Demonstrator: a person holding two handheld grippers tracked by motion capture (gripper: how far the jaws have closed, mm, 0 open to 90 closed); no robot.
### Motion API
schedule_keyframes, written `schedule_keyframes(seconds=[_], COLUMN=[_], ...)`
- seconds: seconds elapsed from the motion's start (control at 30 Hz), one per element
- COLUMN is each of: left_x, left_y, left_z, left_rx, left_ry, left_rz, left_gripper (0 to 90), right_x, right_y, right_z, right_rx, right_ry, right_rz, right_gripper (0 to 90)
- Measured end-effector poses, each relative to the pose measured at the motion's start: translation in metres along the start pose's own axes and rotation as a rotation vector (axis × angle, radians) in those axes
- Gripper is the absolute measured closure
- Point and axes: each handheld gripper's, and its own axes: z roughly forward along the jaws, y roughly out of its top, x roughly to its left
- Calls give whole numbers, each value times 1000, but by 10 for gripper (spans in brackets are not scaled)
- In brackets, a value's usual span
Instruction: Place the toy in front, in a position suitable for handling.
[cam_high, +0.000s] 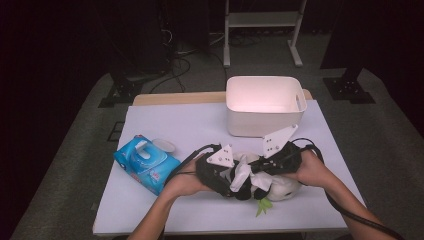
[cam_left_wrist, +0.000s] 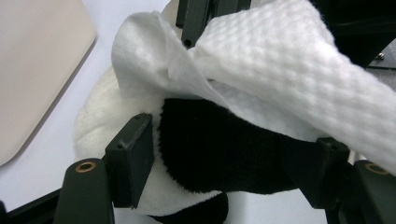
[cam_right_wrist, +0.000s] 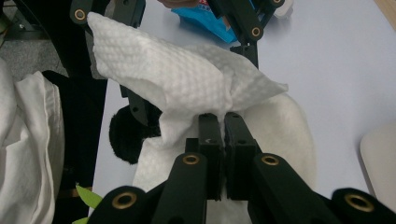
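Observation:
A black-and-white plush panda (cam_high: 282, 189) lies at the table's front centre. My left gripper (cam_high: 236, 186) comes in from the left, and in the left gripper view (cam_left_wrist: 226, 161) its pads press on both sides of the panda's black limb (cam_left_wrist: 224, 149). My right gripper (cam_high: 251, 172) reaches in from the right, shut on a white textured wipe (cam_high: 241, 172). Seen from the right gripper view (cam_right_wrist: 223, 135), the wipe (cam_right_wrist: 173, 74) fans out from the pinched jaws and drapes over the panda's white body (cam_right_wrist: 280, 135). The wipe (cam_left_wrist: 280, 60) also hangs over the black limb.
A white plastic bin (cam_high: 255, 122) stands open at the back centre-right. A blue pack of wipes (cam_high: 145, 162) lies at the left with its flap (cam_high: 164, 145) open. A green leaf piece (cam_high: 262, 206) sticks out under the panda. The table (cam_high: 200, 120) has a pale cover.

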Motion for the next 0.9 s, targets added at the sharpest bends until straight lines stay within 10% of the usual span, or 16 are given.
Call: schedule_keyframes(seconds=[0.33,0.63,0.9], left_x=[-1,-1,-1], left_y=[3,3,2], left_z=[1,1,0], left_rx=[16,28,17], left_ry=[10,19,10], left_rz=[1,3,-5], left_gripper=[299,299,307], right_x=[0,3,-5], right_y=[-4,23,-4], right_z=[-6,23,-6], right_rx=[22,20,3], right_ry=[-19,28,-12], right_rz=[10,-56,13], right_gripper=[865,864,864])
